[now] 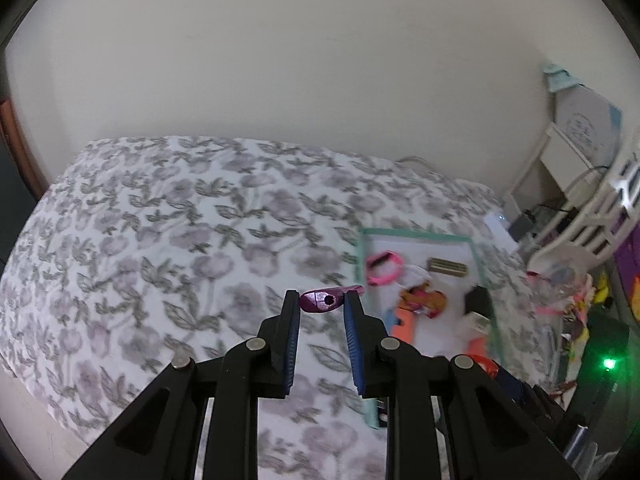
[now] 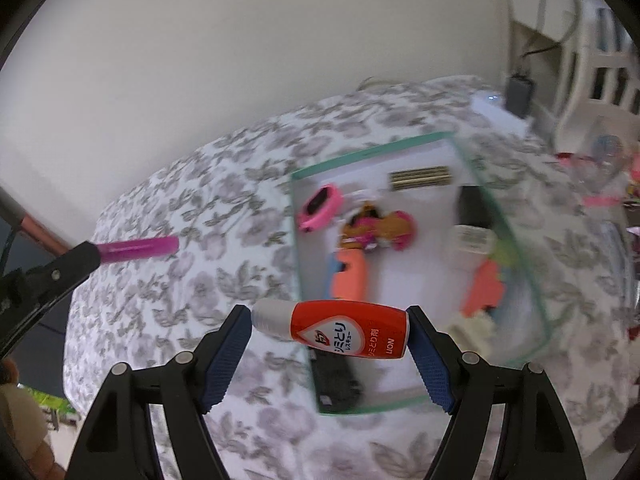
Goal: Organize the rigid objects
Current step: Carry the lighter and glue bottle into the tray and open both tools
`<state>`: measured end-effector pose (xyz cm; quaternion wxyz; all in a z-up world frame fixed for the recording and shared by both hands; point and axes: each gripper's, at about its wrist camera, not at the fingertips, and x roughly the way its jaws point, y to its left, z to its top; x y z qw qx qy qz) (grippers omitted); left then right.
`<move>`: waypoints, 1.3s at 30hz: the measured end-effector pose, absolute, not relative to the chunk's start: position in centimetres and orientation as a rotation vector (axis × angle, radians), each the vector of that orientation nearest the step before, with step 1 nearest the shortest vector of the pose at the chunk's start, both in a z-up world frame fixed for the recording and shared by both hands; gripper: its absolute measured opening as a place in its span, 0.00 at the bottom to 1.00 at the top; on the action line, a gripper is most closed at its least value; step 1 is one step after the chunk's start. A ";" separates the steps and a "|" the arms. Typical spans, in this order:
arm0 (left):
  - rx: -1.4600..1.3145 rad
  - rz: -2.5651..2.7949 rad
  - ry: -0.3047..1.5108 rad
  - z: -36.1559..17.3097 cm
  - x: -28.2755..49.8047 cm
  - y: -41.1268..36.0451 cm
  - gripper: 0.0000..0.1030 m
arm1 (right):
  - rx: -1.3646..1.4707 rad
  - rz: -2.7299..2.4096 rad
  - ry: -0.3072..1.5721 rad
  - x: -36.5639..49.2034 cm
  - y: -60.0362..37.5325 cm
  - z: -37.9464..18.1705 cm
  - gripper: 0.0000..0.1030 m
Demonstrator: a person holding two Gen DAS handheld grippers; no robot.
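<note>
On my left, the left gripper (image 1: 321,300) is held up above the floral bedspread (image 1: 160,240), its two blue pads narrowed onto one magenta tube (image 1: 324,300), which lies crosswise between the tips and juts out to the right. From the right wrist camera I see that same tube (image 2: 138,249) sticking out of the black finger (image 2: 60,272) at the far left, clear of the bed surface.

Moving right, the right gripper (image 2: 330,330) hovers over the near edge of the green-rimmed tray (image 2: 372,150), jaws spread fairly wide and pressing on the two ends of one red-and-white bottle (image 2: 340,330), which lies sideways with its white cap toward the left pad.

The tray sits on the bedspread to the right of centre. In it I count one pink watch-like band (image 2: 320,206), one pink and brown toy (image 2: 378,226), two orange pieces (image 2: 350,276), one striped gold-and-black bar (image 2: 420,178), one pale ribbed block (image 2: 472,242) and at least one black object (image 2: 334,384) at the near corner; blur keeps me from naming them better.

Farther right, a white shelf (image 1: 576,216) stands beside the bed.
</note>
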<state>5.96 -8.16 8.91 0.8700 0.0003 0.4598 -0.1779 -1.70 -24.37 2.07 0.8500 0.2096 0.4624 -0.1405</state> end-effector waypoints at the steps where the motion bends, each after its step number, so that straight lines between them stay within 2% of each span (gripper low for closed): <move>1: 0.000 -0.380 0.960 8.8 5.4 -8.7 0.22 | 0.439 -0.309 0.970 -2.1 -24.8 2.1 0.77; 19: -0.027 -0.492 1.106 1.4 2.5 -15.9 0.22 | 0.483 -0.511 1.011 -4.9 -32.9 -1.0 0.78; 39: 0.130 -0.499 1.167 -2.4 0.4 -18.5 0.23 | 0.399 -0.478 1.036 -3.7 -32.0 -1.8 0.78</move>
